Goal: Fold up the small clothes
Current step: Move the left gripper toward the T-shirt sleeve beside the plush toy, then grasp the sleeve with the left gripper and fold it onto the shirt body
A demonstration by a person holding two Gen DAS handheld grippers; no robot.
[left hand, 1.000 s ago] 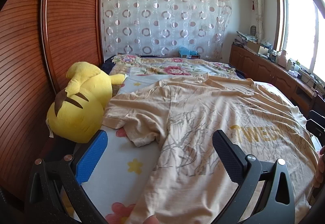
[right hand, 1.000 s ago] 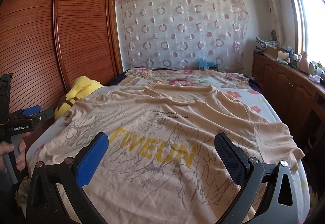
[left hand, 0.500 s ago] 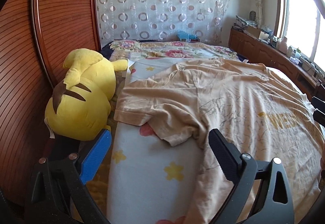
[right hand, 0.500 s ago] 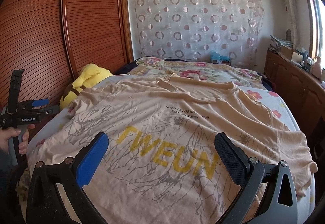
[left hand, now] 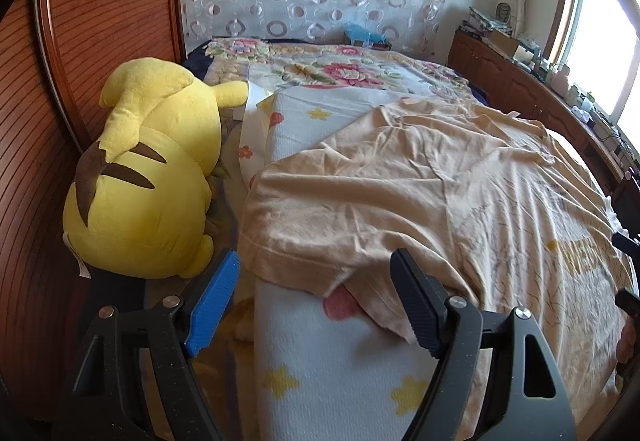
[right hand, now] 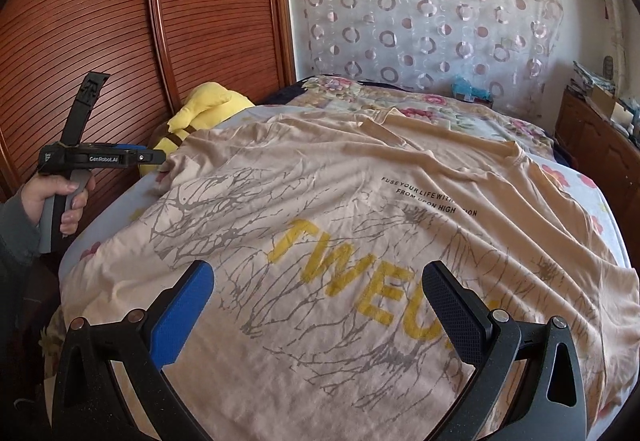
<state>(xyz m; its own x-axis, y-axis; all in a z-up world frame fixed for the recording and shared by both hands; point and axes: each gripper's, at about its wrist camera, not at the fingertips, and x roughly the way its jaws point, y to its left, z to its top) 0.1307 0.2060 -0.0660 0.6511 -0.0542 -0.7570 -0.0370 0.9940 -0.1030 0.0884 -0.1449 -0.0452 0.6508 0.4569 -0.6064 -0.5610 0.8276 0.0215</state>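
T-shirt (right hand: 360,225) lies flat across the bed (left hand: 340,381); left gripper (left hand: 316,301) has been narrowing around the sleeve hem, nothing pinched yet; right gripper (right hand: 316,305) hovers wide, empty; it might snag the blanket too.

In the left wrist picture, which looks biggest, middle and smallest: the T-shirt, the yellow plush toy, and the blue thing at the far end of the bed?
1. T-shirt, biggest, spread across the bed.
2. Yellow plush toy.
3. Blue thing, smallest, though being far away shrinks it.
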